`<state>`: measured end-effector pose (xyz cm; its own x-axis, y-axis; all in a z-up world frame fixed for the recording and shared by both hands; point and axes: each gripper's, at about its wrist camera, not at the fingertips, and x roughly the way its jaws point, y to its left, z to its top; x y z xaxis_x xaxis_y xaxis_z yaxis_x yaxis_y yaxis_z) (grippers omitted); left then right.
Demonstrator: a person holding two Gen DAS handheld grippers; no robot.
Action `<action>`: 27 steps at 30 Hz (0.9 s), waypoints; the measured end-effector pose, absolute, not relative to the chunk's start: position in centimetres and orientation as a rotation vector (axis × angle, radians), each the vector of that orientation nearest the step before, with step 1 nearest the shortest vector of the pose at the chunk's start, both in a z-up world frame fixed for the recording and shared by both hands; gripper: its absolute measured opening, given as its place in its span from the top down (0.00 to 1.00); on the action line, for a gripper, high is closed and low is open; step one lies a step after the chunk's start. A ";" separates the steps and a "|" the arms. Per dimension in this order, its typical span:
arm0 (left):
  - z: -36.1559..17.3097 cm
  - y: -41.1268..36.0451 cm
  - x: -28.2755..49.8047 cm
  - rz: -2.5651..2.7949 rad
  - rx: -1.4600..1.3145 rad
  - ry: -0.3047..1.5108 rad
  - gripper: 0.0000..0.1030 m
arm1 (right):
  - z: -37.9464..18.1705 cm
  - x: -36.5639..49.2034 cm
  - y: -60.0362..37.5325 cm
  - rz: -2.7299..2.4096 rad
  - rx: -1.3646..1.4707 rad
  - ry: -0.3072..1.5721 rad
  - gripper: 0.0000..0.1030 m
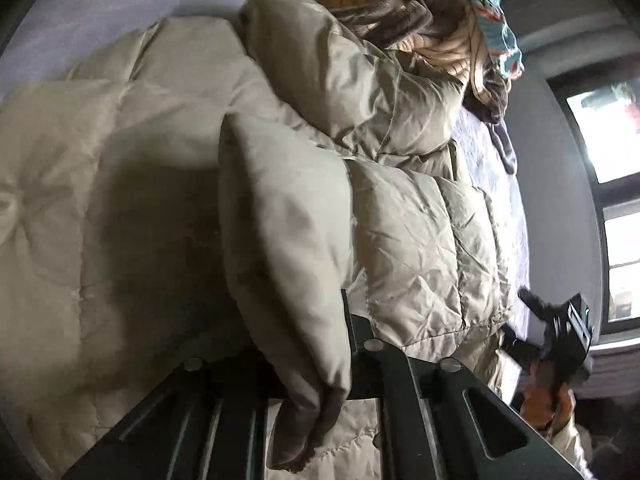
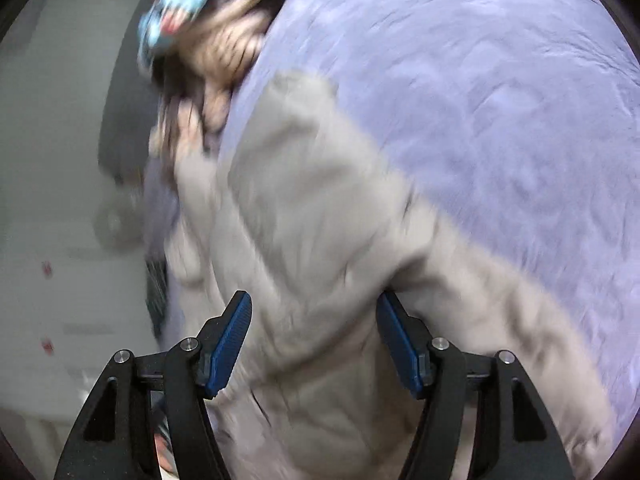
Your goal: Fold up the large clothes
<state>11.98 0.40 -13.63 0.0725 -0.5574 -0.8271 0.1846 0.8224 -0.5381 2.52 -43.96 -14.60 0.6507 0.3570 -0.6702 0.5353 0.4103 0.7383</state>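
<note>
Right up against the left wrist lens we've got the left gripper (image 1: 320,364) clamped on a puffy sleeve (image 1: 288,240) of the beige down jacket (image 1: 120,184). Its fingers are pretty much fully closed, with the dark cuff (image 1: 310,420) squished between them and hanging out below. One finger is mostly buried under the fabric, so we can't see its pad at all.

Over on the right wrist view, the right gripper (image 2: 316,344) is standing about half open. Its blue pads (image 2: 230,344) sit on either side of a bulge of the jacket (image 2: 304,240), and the cloth is between them, but we can't see them actually pinching anything. That whole view is smeared with blur, so the seams and folds are hard to read.

The jacket lies spread on a lavender bedspread (image 2: 500,100). The left view shows its quilting sharply, plus the right gripper (image 1: 560,332) and an orange bit of the hand (image 1: 544,396) holding it near a window (image 1: 608,132). The right view doesn't show the other gripper at all. It gives us way more open bedspread, and a pale wall off to the left.

Both views catch a pile of other clothes (image 1: 420,12) past the jacket, cut off at the frame edge.
</note>
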 end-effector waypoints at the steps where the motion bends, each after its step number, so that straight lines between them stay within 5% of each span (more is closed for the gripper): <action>1: -13.0 0.2 11.9 -0.567 -0.293 1.368 0.90 | -14.6 2.8 -44.4 -0.153 1.179 0.909 0.67; 2: -12.0 -0.1 11.7 -0.566 -0.257 1.330 0.90 | -14.5 2.9 -45.1 -0.169 1.170 0.917 0.95; 9: -13.4 1.3 11.9 -0.480 -0.170 1.324 0.89 | -15.3 4.4 -45.1 -0.152 1.025 0.983 0.95; 14: -13.5 3.3 12.1 -0.399 -0.188 1.320 0.80 | -18.0 4.0 -45.7 -0.155 1.110 0.982 0.95; 17: -12.2 4.5 11.9 -0.341 -0.131 1.282 0.78 | -16.6 4.0 -45.4 -0.124 1.065 1.044 0.83; 20: -10.6 5.5 11.4 -0.304 -0.086 1.246 0.78 | -14.7 2.7 -44.3 -0.056 0.983 1.124 0.37; 22: -9.7 6.0 11.2 -0.290 -0.089 1.226 0.78 | -12.7 1.6 -43.4 -0.033 0.877 1.142 0.36; 23: -9.1 6.2 11.0 -0.284 -0.096 1.214 0.78 | -11.7 1.1 -43.3 -0.039 0.822 1.126 0.40; 24: -8.6 6.4 10.9 -0.287 -0.106 1.200 0.78 | -10.6 0.8 -43.4 -0.049 0.772 1.093 0.62; 26: -7.9 6.0 11.0 -0.303 -0.118 1.178 0.78 | -9.5 1.2 -44.0 -0.084 0.713 1.062 0.85; 27: -7.6 5.5 11.1 -0.318 -0.121 1.173 0.78 | -9.1 1.9 -44.7 -0.112 0.695 1.038 0.85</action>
